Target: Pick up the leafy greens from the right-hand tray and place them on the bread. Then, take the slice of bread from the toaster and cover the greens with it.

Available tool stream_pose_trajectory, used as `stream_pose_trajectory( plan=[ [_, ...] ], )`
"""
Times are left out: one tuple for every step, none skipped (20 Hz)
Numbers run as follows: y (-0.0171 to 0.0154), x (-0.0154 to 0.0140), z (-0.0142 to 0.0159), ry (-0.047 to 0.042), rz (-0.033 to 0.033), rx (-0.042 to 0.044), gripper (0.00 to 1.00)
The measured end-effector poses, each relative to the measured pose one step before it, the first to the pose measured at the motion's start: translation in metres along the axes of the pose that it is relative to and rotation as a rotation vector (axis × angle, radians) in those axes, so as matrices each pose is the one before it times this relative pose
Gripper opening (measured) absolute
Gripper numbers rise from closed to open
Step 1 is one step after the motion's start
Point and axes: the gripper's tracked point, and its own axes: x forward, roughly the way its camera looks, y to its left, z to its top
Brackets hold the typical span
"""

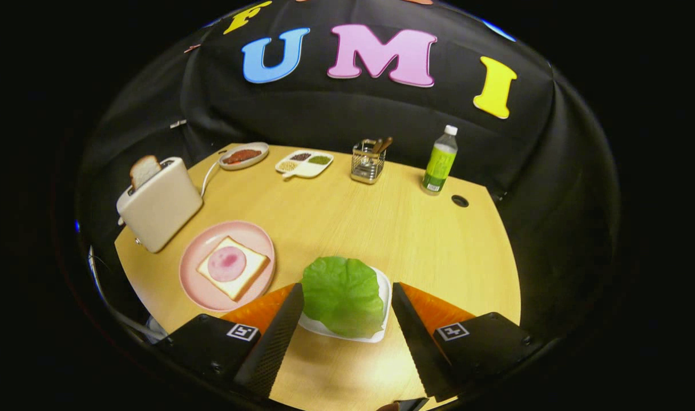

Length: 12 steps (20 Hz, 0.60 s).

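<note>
A green lettuce leaf (342, 295) lies on a small white tray (385, 285) on the wooden table. My gripper (347, 294) is open above it, one finger on each side of the leaf, neither touching it. Left of the fingers a pink plate (194, 285) carries a slice of bread (257, 264) topped with a round pink slice of ham (226, 264). Beyond the plate stands a cream toaster (160, 210) with a second slice of bread (144, 170) sticking up out of its slot.
Along the table's far edge sit an oval dish of reddish food (243, 155), a divided white dish of seeds (304, 162), a wire caddy with utensils (368, 162) and a green bottle (439, 161). A cable hole (460, 201) is near the bottle.
</note>
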Motion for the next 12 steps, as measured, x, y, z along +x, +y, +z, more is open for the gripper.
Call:
stream_pose_trajectory(
  plan=[
    [-0.00056,0.01308,-0.00822,0.02876,0.01379,-0.00489,0.97],
    [0.00030,0.01207,-0.00689,0.02693,0.01406,-0.00261,0.96],
    [0.00070,0.00876,-0.00697,0.02755,0.01556,-0.00408,0.96],
    [0.00032,0.00783,-0.00492,0.02284,0.01324,-0.00476,0.96],
    [-0.00003,0.00836,-0.00378,0.01809,0.01116,-0.00296,0.95],
    [0.00150,0.00794,-0.00189,0.01459,0.01358,0.00419,0.95],
    [0.00190,0.00602,-0.00071,0.00955,0.01104,0.00593,0.94],
    [0.00042,0.00574,-0.00062,0.00974,0.00514,0.00451,0.92],
    [0.00008,0.00628,-0.00235,0.01560,0.00440,0.00183,0.91],
    [-0.00104,0.00640,-0.00311,0.01828,0.00207,-0.00034,0.91],
    [0.00125,0.00590,-0.00223,0.01635,0.00902,0.00085,0.91],
    [0.00230,0.00445,-0.00203,0.00914,0.00842,0.00351,0.89]
  ],
)
